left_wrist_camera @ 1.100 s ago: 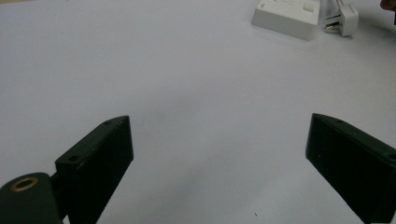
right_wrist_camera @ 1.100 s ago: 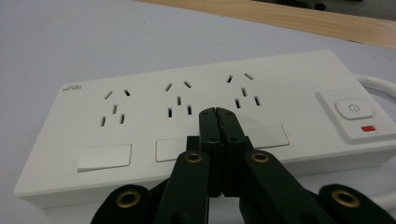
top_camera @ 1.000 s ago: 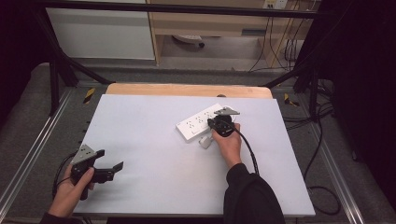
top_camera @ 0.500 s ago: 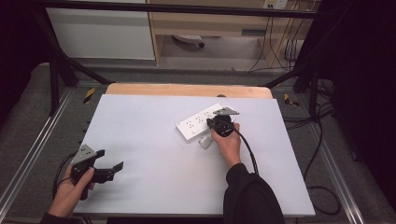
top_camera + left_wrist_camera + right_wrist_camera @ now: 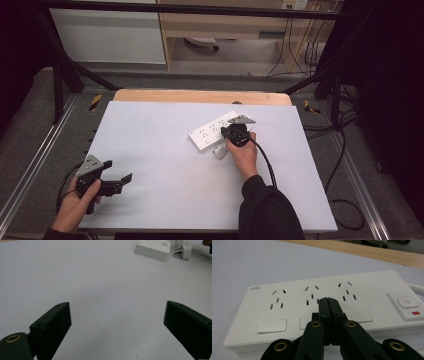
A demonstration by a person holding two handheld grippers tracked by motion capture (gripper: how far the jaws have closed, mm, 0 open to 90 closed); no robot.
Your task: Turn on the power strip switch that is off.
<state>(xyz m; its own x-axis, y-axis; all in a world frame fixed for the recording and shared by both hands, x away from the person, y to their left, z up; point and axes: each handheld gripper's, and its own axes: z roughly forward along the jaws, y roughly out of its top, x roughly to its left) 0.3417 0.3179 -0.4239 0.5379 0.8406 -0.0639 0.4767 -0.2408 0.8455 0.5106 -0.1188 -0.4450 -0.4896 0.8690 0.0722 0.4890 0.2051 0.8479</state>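
Right tool (image 5: 327, 300) pinched together over the power strip (image 5: 287, 305), plug (image 5: 220, 152) beside; left tool (image 5: 117, 325) spread wide

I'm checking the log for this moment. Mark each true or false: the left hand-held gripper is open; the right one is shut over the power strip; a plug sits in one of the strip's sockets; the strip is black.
1. The left hand-held gripper is open. True: its jaws stand wide apart above the bare table.
2. The right hand-held gripper is shut over the power strip. True.
3. A plug sits in a socket. False: all visible sockets are empty; a white plug lies beside the strip.
4. The strip is black. False: it is white.
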